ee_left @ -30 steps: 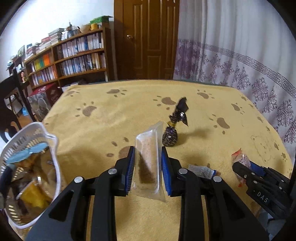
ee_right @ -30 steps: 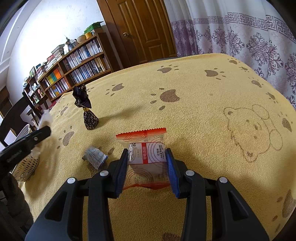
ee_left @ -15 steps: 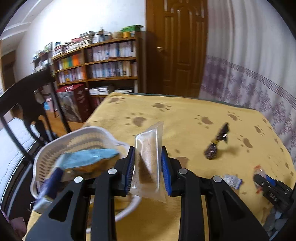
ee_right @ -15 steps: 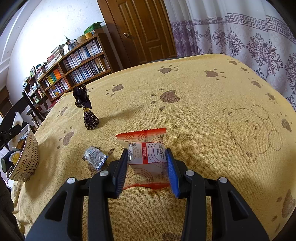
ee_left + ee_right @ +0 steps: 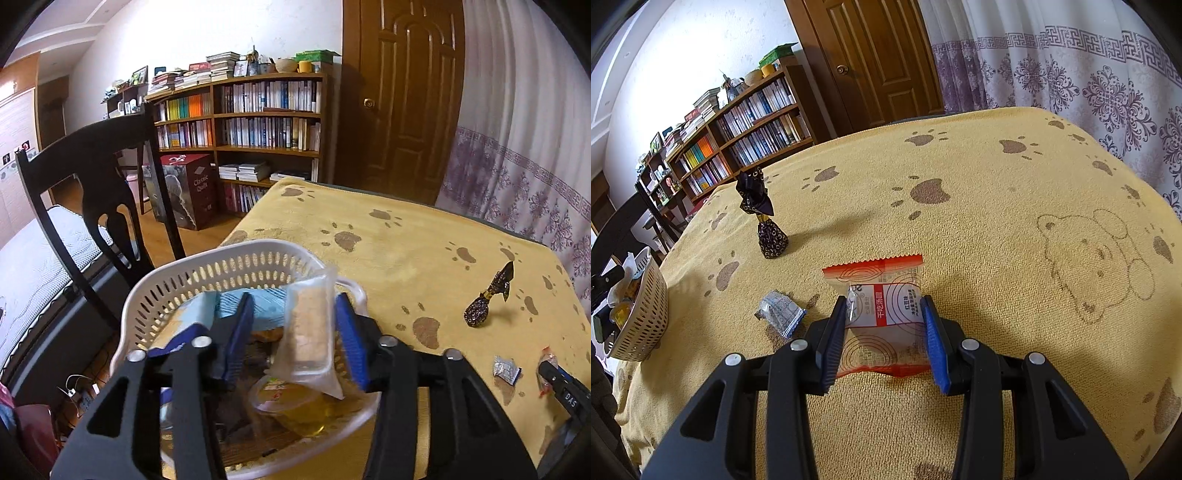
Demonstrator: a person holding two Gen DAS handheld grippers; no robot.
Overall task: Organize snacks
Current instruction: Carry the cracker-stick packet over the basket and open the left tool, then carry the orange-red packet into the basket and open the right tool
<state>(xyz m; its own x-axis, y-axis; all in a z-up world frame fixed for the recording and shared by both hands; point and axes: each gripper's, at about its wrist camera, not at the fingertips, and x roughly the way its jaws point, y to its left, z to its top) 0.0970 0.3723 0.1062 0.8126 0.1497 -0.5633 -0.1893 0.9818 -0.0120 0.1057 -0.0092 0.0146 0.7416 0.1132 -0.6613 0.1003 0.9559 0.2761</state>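
My left gripper [image 5: 293, 306] stands open above the white slotted basket [image 5: 229, 266]. Between its fingers a clear packet with a tan bar [image 5: 310, 332] leans on the right pad, apart from the left one. Several other snacks lie in the basket. My right gripper [image 5: 883, 299] is shut on a red-and-white snack packet [image 5: 882, 284] resting on the yellow paw-print cloth [image 5: 997, 229]. A dark foil-wrapped candy [image 5: 770, 236] stands upright to its far left, and a small silver packet [image 5: 781, 312] lies just left of the gripper. The basket [image 5: 642, 325] sits at the table's left edge.
A black chair [image 5: 92, 177] stands just beyond the basket and the table's edge. A bookshelf [image 5: 258, 122], a brown door [image 5: 402, 96] and a patterned curtain [image 5: 1089, 66] lie past the far side. The dark candy [image 5: 480, 314] and silver packet [image 5: 506, 370] lie right of the basket.
My left gripper swung left from the middle of the table to over the basket, then opened, letting go of the clear packet. The right gripper has stayed put on its packet.
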